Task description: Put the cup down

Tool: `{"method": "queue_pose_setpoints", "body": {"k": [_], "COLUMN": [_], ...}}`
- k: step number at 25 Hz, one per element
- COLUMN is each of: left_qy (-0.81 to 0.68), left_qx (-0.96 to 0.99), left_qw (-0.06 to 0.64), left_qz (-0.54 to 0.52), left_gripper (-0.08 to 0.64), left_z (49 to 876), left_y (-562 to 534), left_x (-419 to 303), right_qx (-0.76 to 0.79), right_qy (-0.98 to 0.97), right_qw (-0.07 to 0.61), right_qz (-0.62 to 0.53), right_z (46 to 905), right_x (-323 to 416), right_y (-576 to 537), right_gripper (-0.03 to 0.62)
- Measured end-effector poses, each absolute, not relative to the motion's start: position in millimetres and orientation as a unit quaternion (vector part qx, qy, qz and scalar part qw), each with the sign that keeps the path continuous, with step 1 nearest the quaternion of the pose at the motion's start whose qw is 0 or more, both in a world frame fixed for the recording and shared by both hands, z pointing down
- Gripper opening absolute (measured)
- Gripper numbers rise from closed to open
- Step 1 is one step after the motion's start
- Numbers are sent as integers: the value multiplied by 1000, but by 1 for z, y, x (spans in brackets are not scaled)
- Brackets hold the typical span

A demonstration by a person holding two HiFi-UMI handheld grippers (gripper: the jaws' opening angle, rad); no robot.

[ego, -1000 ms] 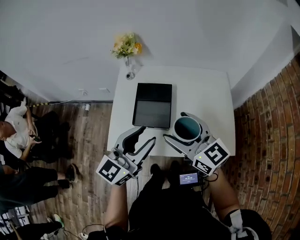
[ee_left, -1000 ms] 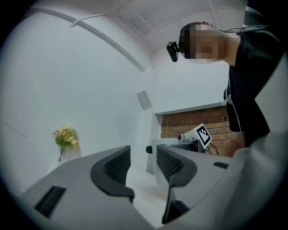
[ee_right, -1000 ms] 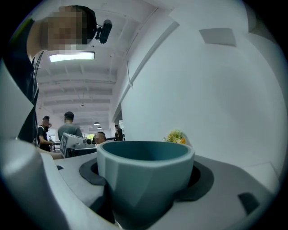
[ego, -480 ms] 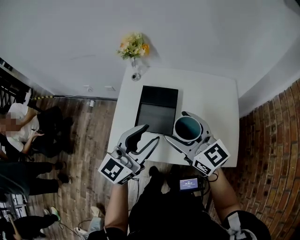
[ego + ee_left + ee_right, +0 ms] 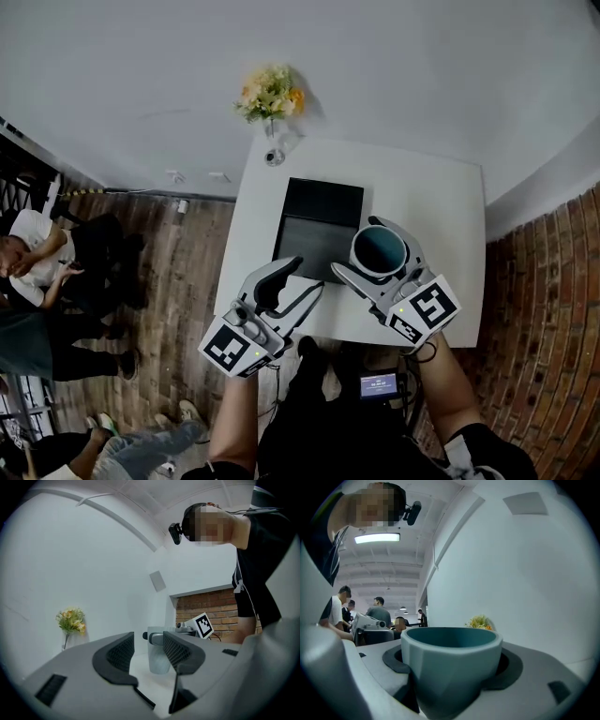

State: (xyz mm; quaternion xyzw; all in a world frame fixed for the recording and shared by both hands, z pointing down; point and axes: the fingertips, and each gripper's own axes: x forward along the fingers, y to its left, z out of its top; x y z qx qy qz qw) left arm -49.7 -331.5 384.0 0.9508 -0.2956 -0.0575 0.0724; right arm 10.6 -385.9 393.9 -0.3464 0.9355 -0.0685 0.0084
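A teal cup (image 5: 379, 251) sits between the jaws of my right gripper (image 5: 356, 246), which is shut on it over the right half of the white table (image 5: 441, 216). In the right gripper view the cup (image 5: 450, 667) fills the space between both pads. From the left gripper view the cup (image 5: 158, 660) hangs close to the table top; I cannot tell whether its base touches. My left gripper (image 5: 309, 273) is open and holds nothing, near the table's front edge, left of the cup.
A black tray (image 5: 319, 225) lies on the table's middle, just left of the cup. A vase of yellow flowers (image 5: 270, 94) stands at the far left corner. Brick floor (image 5: 553, 309) lies right of the table, and people (image 5: 37, 262) are off to the left.
Both grippers have moved a little farther in over the table, the right one still with the cup in it. The people at the left have shifted.
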Motion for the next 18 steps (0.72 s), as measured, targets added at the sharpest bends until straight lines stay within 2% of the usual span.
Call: {"method": "queue_pose_setpoints", "body": {"k": [18], "left_qy": [-299], "left_qx": [943], "left_qw": [130], "left_qz": [-63], "left_gripper": [187], "left_z": [439], "left_y": [-345], "left_x": [-50], "right_qx": [-366], "right_qy": [930], "right_qw": [6], "right_qz": [-32], "right_z": [469], "right_x": [-1], "right_y": [-488], "right_gripper": [407]}}
